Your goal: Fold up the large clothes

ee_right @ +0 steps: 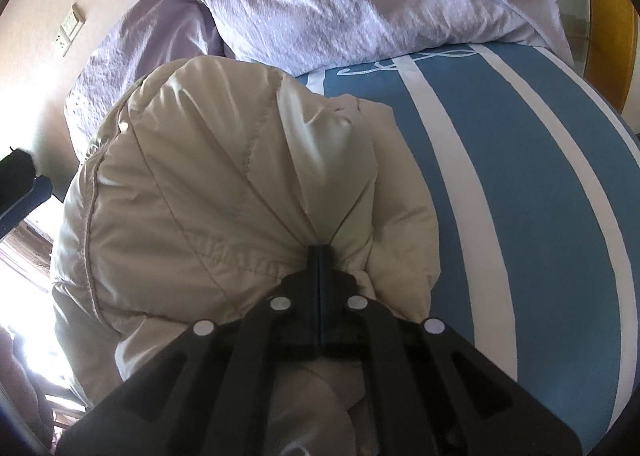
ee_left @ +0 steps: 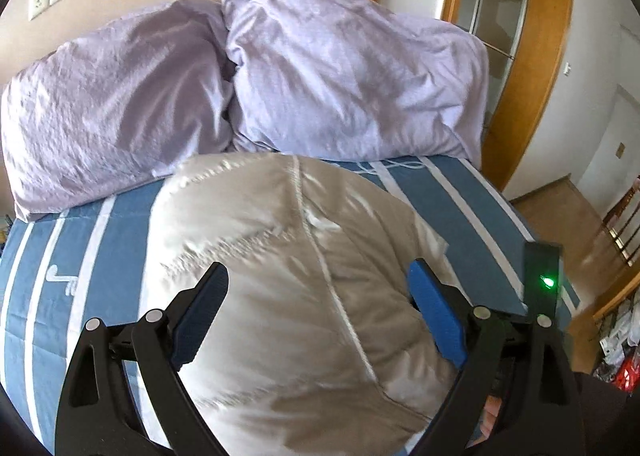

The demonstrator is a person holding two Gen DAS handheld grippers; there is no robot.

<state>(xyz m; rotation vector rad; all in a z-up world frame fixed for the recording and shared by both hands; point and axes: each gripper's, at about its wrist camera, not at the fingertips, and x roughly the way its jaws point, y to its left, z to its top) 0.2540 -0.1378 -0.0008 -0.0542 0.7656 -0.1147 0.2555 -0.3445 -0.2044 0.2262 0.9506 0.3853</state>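
Closest to me, the right gripper [ee_right: 320, 252] is clenched on a pinched fold of the beige puffer jacket [ee_right: 208, 183], which lies bunched on the blue-and-white striped bedsheet [ee_right: 520, 175]. That slick, puffy fabric could slide out of so small a bite if it gets tugged. The left gripper [ee_left: 316, 296] hangs released above the jacket, gripping nothing. Sleeves, collar and hem are buried in the heap; I can't pick them out. Beyond, two lilac pillows [ee_left: 340, 75] crowd the headboard end and could snag a spreading jacket.

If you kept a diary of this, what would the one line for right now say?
stage: folding beige puffer jacket on striped bed | right gripper: shut, pinching jacket fabric | left gripper: open above jacket, gripping nothing
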